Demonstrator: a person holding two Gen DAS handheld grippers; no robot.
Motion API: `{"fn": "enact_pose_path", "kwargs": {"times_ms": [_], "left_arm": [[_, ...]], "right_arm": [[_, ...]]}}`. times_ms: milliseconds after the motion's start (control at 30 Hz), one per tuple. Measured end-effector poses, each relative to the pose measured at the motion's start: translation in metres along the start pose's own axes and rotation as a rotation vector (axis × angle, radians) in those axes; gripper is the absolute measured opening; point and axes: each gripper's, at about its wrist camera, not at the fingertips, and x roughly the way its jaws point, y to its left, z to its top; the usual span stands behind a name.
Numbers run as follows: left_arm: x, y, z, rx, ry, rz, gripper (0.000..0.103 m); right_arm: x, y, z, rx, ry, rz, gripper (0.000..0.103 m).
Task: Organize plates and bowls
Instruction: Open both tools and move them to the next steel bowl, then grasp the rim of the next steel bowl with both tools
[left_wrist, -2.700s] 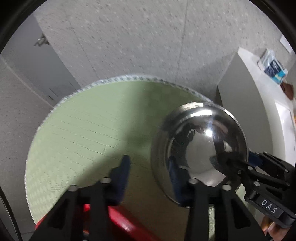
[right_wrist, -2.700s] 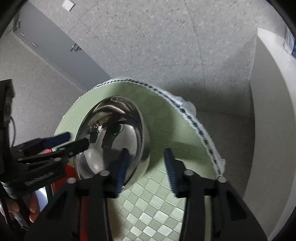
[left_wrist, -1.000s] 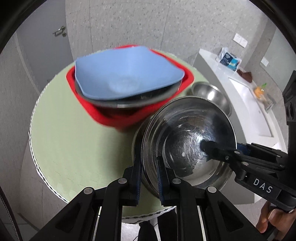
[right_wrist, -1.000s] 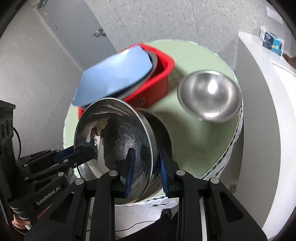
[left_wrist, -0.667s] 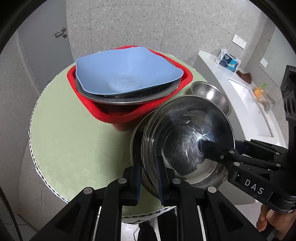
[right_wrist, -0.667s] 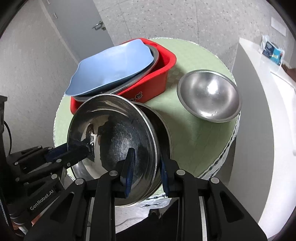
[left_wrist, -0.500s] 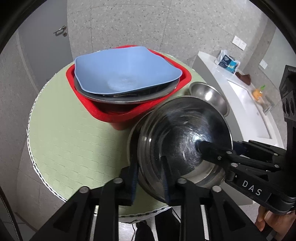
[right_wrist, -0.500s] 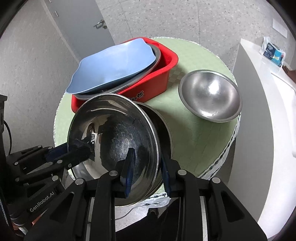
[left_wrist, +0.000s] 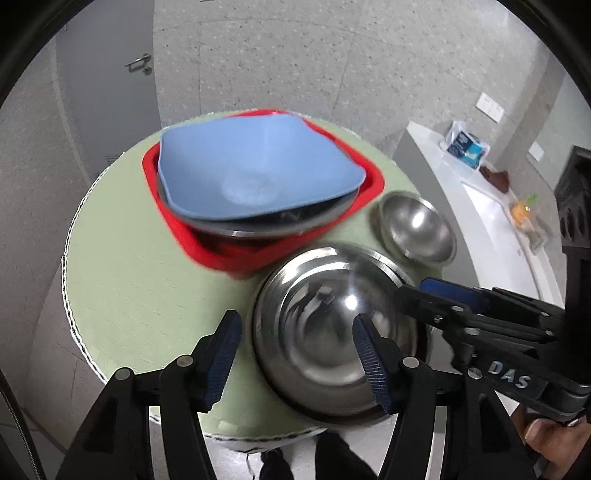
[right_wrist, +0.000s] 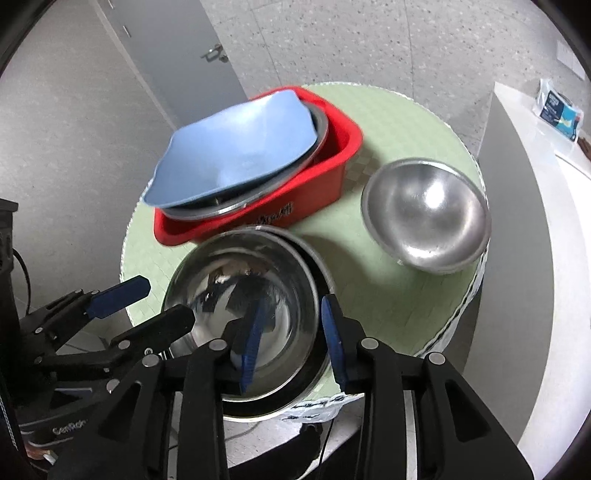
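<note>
A large steel bowl (left_wrist: 325, 332) (right_wrist: 251, 306) sits nested in another steel bowl at the near edge of the round green table (left_wrist: 140, 295). My left gripper (left_wrist: 295, 350) is open, its jaws astride the bowl's left rim; it also shows in the right wrist view (right_wrist: 155, 302). My right gripper (right_wrist: 291, 339) is open, its jaws astride the right rim; it also shows in the left wrist view (left_wrist: 424, 295). A smaller steel bowl (left_wrist: 417, 229) (right_wrist: 424, 221) stands apart at the right. A red tub (left_wrist: 221, 254) (right_wrist: 314, 210) holds a steel dish and a blue square plate (left_wrist: 255, 177) (right_wrist: 240, 147).
A white counter (left_wrist: 480, 221) (right_wrist: 535, 184) with a blue packet runs along the right, close to the table. A grey door (left_wrist: 103, 74) and speckled floor lie behind. The table edge is right below the nested bowls.
Both grippers, earlier shut on the large steel bowl's rim, have opened and let it go into the lower bowl. Both have drawn back a little.
</note>
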Motion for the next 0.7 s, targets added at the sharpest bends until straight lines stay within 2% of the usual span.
{"fn": "enact_pose_path", "kwargs": {"times_ms": [67,200,267,433,500,700], "left_arm": [[-0.001,-0.013,0.007,-0.004,-0.016,-0.001,0.059],[0.007,-0.048,0.025,0.001,-0.031,-0.007,0.063],[0.017,-0.065,0.030,0.005,-0.021,-0.009,0.063],[0.052,-0.105,0.045,-0.022,0.010,0.022,0.063],[0.069,-0.116,0.052,-0.038,0.031,0.050,0.063],[0.108,-0.138,0.068,-0.084,0.089,0.139,0.061]], "right_arm": [[-0.012,-0.011,0.006,-0.002,-0.035,0.004,0.042],[-0.036,-0.051,0.026,0.014,-0.101,-0.032,0.047],[-0.039,-0.076,0.035,0.021,-0.105,-0.057,0.057],[-0.017,-0.130,0.046,0.041,-0.038,-0.054,0.060],[-0.005,-0.145,0.050,0.050,-0.006,-0.024,0.060],[0.027,-0.167,0.062,0.045,0.069,0.055,0.060]]}}
